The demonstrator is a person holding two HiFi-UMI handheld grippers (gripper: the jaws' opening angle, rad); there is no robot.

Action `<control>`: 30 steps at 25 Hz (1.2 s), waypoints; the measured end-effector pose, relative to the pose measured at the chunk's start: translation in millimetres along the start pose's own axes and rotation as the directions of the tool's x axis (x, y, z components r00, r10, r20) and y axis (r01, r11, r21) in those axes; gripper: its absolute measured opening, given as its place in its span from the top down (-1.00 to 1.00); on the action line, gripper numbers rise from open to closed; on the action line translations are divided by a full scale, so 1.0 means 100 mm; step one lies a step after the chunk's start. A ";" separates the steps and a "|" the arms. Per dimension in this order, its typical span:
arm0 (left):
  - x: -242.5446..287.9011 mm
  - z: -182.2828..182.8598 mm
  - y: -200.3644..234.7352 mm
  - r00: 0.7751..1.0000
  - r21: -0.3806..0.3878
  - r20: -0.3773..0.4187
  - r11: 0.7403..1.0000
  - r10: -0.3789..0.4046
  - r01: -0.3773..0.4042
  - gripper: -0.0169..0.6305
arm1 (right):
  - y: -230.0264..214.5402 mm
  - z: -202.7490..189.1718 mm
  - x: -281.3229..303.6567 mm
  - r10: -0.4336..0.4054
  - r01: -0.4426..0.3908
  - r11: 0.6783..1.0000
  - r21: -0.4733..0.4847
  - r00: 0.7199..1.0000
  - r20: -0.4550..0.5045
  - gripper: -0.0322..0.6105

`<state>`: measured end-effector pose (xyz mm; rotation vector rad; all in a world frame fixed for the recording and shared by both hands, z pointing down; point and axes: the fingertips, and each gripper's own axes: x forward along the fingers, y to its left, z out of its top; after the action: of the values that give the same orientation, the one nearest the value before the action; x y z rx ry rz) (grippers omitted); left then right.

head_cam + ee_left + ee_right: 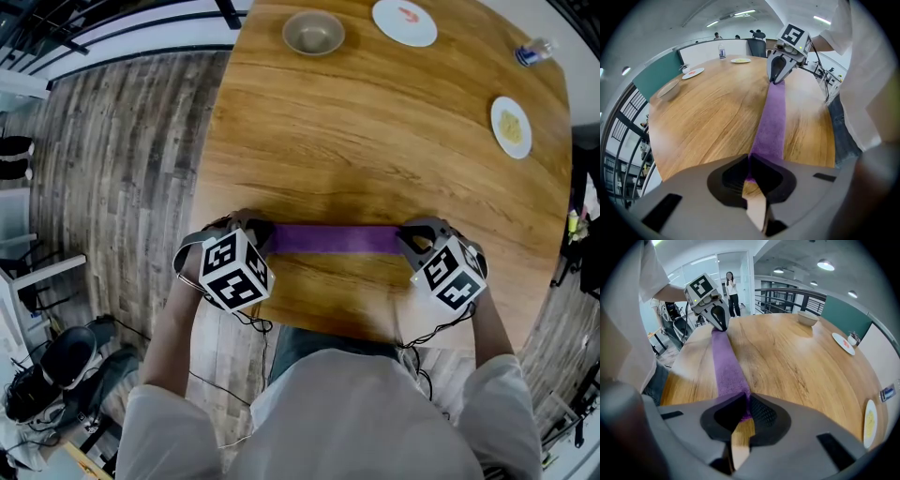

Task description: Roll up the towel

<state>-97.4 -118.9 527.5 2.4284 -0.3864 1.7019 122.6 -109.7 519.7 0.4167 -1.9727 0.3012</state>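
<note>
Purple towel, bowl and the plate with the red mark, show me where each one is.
purple towel (337, 239): head view, middle of the stretched strip.
bowl (313, 37): head view, bare inside.
plate with the red mark (399, 30): head view, white face below the mark.

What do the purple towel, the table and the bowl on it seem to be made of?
The purple towel: soft terry-like cloth, matte, with a fuzzy nap. The table: wood or wood-look laminate, smooth with a light sheen; grain lines show. The bowl: unclear, perhaps ceramic or metal; dull beige, smooth.
</note>
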 end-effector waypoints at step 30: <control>-2.13 0.32 0.50 0.497 -0.781 0.484 0.612 0.720 -0.126 0.70 | -0.50 0.14 -2.42 -0.708 0.316 0.674 0.667 0.533 0.463 0.80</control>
<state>-151.6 -149.5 315.7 2.3748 -1.5897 0.2326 226.6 -123.5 295.5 1.6998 -2.3277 0.2792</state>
